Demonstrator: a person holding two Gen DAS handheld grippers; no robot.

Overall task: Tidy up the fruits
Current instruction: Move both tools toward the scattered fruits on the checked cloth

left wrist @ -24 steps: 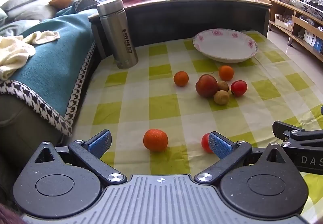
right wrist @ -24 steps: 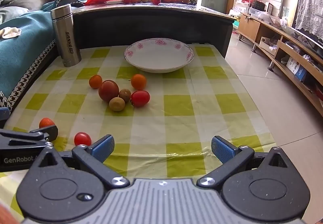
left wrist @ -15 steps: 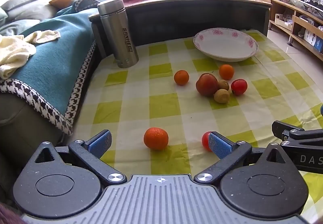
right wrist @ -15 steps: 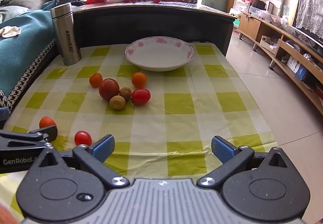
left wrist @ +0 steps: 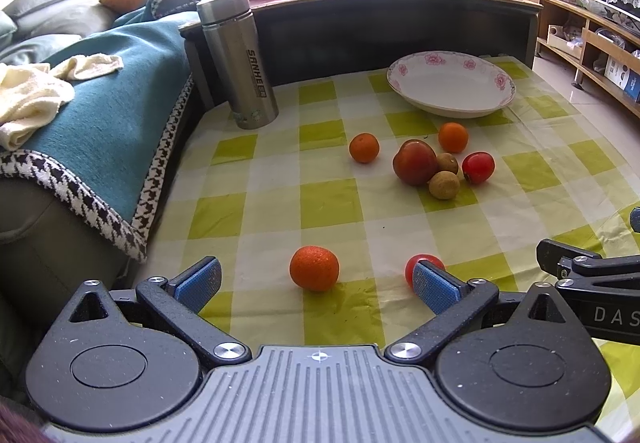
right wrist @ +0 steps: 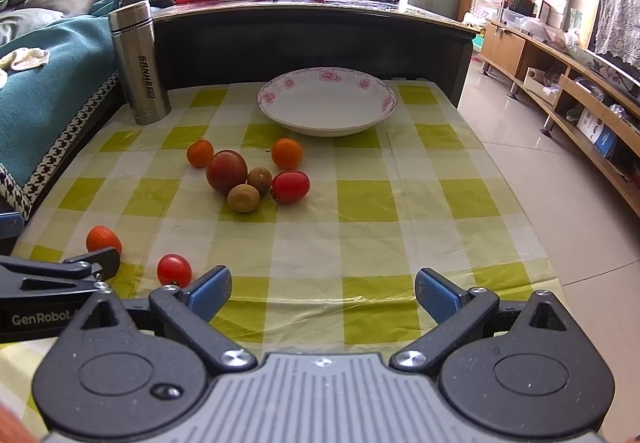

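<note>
On the green-checked tablecloth (left wrist: 272,211) an orange mandarin (left wrist: 314,273) lies just ahead of my open left gripper (left wrist: 316,283), between its blue pads. A small red tomato (left wrist: 416,269) is half hidden behind the right pad. Farther off sits a cluster: a dark red apple (left wrist: 414,162), two brown longans (left wrist: 444,184), a red tomato (left wrist: 477,167) and two small oranges (left wrist: 364,148). A white flowered plate (right wrist: 327,100) stands empty at the back. My right gripper (right wrist: 322,290) is open over bare cloth, with the near tomato (right wrist: 173,269) and mandarin (right wrist: 103,239) to its left.
A steel flask (left wrist: 240,59) stands at the back left corner. A sofa with a teal blanket (left wrist: 100,99) borders the table's left side. A dark counter (right wrist: 312,31) with more fruit rises behind the plate. Tiled floor and a low wooden shelf (right wrist: 580,99) lie to the right.
Both grippers have edged slightly forward and up; the fruit and plate have not moved. Both stay open.
</note>
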